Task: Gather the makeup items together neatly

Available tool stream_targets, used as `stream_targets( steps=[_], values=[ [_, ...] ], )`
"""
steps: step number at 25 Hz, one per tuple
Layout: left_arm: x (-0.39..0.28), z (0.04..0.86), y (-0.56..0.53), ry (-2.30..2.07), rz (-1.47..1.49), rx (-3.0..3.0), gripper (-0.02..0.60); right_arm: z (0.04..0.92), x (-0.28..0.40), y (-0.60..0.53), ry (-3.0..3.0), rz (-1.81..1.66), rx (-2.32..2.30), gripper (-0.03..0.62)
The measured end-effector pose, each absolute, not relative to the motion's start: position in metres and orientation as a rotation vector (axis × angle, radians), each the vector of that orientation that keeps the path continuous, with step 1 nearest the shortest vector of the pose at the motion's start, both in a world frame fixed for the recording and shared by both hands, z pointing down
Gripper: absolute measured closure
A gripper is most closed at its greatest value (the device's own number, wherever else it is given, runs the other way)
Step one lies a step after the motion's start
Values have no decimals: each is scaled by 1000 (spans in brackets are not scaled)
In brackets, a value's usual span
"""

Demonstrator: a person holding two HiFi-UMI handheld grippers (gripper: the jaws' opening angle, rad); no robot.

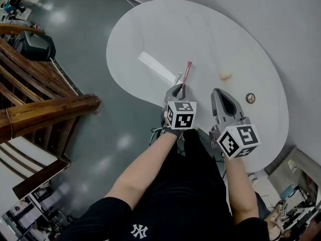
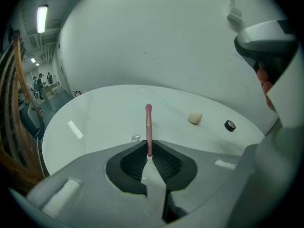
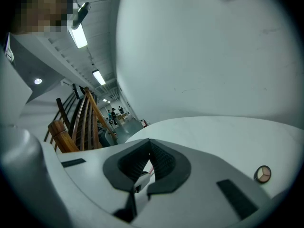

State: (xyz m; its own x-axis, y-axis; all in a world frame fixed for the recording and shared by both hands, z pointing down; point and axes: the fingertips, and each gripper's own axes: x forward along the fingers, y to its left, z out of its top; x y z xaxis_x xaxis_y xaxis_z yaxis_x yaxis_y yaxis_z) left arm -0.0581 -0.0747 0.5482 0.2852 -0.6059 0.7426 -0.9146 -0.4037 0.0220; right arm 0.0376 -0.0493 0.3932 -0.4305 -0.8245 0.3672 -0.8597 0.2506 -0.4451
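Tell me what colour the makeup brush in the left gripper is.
The makeup brush is pink; best seen in left gripper view.

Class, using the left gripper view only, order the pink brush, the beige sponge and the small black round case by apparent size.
1. pink brush, though the left gripper holds it nearest the camera.
2. beige sponge.
3. black round case, slightly smaller, similarly far away.

Both forearms reach forward, left claw (image 1: 179,88) clamped on a pink brush (image 1: 186,74), right claw (image 1: 219,92) closed and empty.
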Motion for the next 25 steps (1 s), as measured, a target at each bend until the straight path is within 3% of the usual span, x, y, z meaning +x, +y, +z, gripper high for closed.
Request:
stream_targets(
  steps=[25],
  values=[
    [-80,585,-53,-1277,1030,2095,543,404,21,-40,-2397,959,1661,580]
  ],
)
